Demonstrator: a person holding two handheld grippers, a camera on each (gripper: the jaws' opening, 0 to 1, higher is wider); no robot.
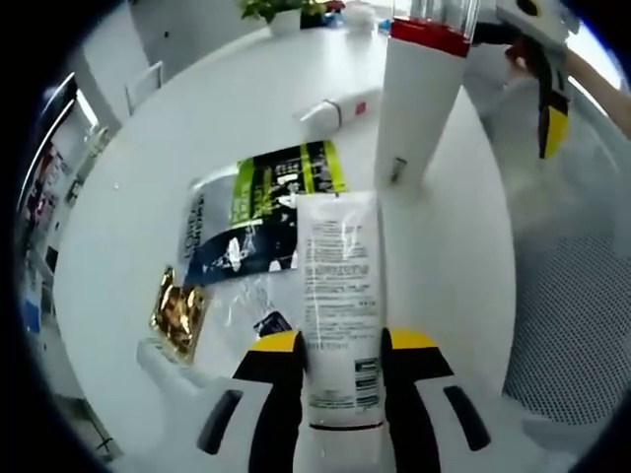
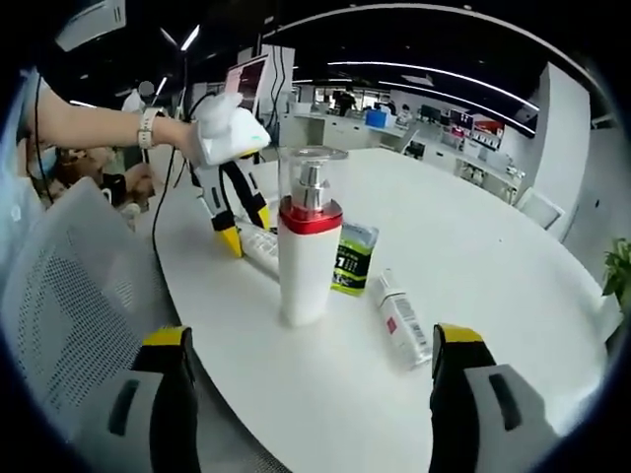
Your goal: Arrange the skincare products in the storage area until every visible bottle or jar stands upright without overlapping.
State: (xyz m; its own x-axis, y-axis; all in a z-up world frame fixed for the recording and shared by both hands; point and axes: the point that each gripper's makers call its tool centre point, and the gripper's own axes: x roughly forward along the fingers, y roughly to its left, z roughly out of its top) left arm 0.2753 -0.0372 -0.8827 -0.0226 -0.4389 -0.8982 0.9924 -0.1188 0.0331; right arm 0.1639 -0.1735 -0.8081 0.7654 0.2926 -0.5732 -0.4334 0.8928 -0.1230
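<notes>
Low in the left gripper view, a white tube lying flat on the round white table is clamped between the jaws of the left gripper. Upright at upper right stands a red-collared pump bottle; a small white bottle lies beside it, sachets at centre. Meanwhile, the right gripper is held wide apart and empty at the bottom of its view.
</notes>
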